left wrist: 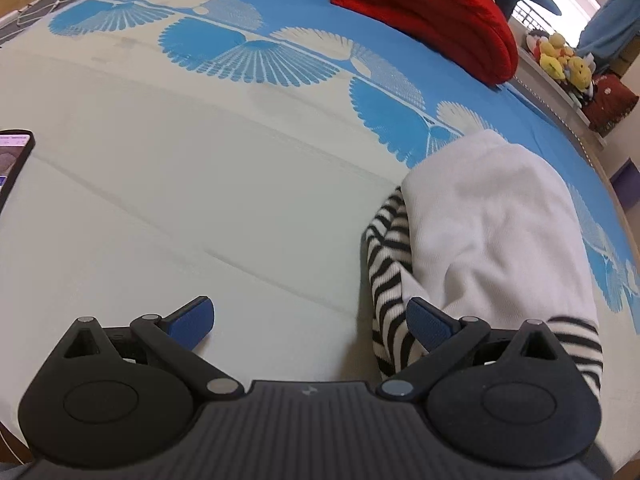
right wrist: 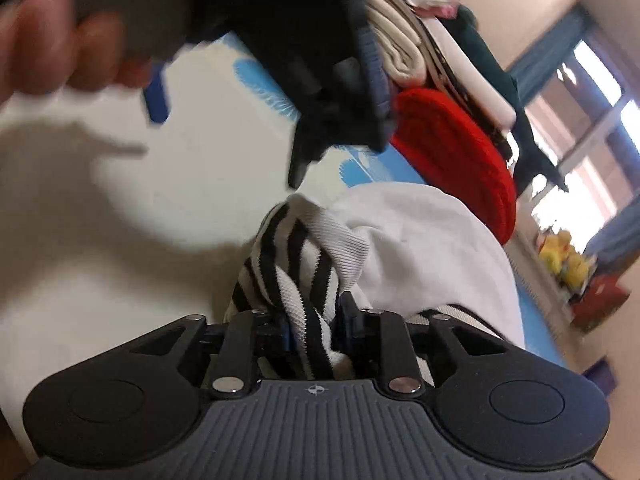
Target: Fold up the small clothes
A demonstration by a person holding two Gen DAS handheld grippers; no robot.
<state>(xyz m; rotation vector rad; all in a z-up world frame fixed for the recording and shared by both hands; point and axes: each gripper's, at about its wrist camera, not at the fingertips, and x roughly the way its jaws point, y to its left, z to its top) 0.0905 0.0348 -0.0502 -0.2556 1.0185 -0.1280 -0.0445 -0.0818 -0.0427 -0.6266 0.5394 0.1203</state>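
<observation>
Small white garment with striped sleeves lies bunched on the bed, right of centre. Soft, light, floppy knit; it'll sag and slip, so best taken at a hem or cuff edge. Right tool is clamped on a striped sleeve bunch, low and close to the bed. Left tool is spread wide and empty, its right finger touching the stripes, held level.

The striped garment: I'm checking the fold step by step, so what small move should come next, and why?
Probably bring the open left gripper right to pinch the striped garment at its free edge. The right gripper is already shut on one bunched end, and the white part lies crumpled on the bed, so a second grip would let it spread flat.
</observation>
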